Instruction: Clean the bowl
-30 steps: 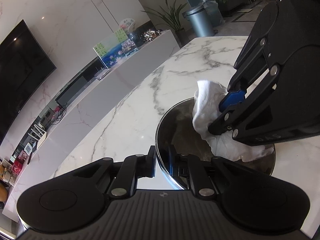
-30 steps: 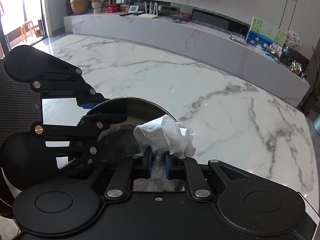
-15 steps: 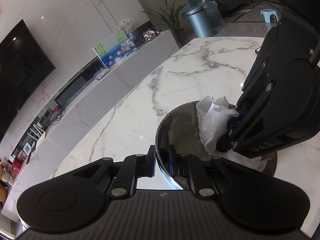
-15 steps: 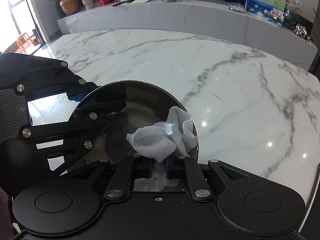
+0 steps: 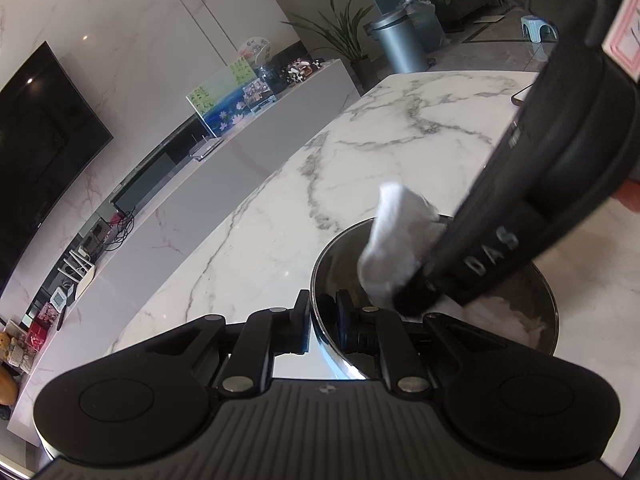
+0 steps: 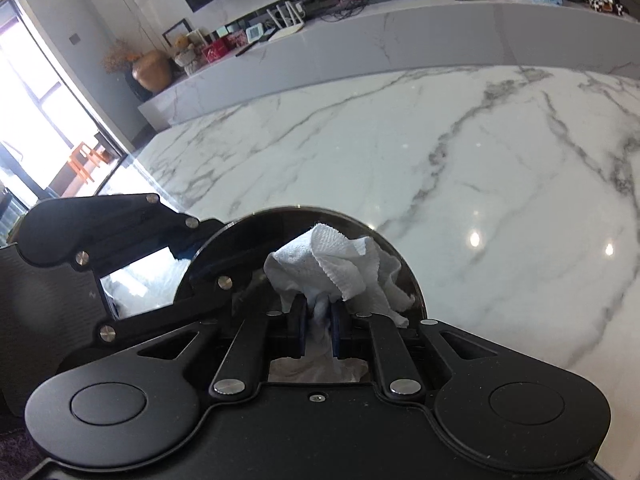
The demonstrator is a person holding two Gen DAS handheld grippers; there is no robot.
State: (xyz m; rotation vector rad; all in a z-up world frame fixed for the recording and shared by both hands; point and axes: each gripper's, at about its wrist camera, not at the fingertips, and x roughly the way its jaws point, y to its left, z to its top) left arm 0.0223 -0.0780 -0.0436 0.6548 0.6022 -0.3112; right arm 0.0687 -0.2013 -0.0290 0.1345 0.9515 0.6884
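Bowl: your steel bowl (image 5: pixel 434 300) sits on the white marble bench (image 5: pixel 360 168), at about 5 o'clock in the left wrist view and just ahead of your fingers in the right wrist view (image 6: pixel 296 240).
Left gripper: your left gripper (image 5: pixel 323 320) has its fingers (image 5: pixel 302 320) clenched on the near rim of the bowl, one finger outside the wall and one inside. In the right wrist view it reaches in from 9 o'clock (image 6: pixel 188 256) to the same rim.
Right gripper: your right gripper (image 6: pixel 318 320) has its fingers (image 6: pixel 298 320) pinched on a wad of white paper towel (image 6: pixel 336 264), and the towel bulges out ahead of the tips over the bowl's hollow.
Towel from the left side: in the left wrist view your right gripper (image 5: pixel 412 304) comes down from 2 o'clock into the bowl, its tip blurred, with the towel (image 5: pixel 396 248) sticking up at 12 o'clock of the bowl; whether the tip touches the bottom you cannot tell.
Bowl interior: a pale patch lies at 4 o'clock inside it, too washed out to tell towel from reflection.
Background: a long grey cabinet (image 6: pixel 400 40) runs beyond the bench at 12 o'clock, with a dark screen (image 5: pixel 36 148) on the wall at 9 o'clock in the left wrist view.
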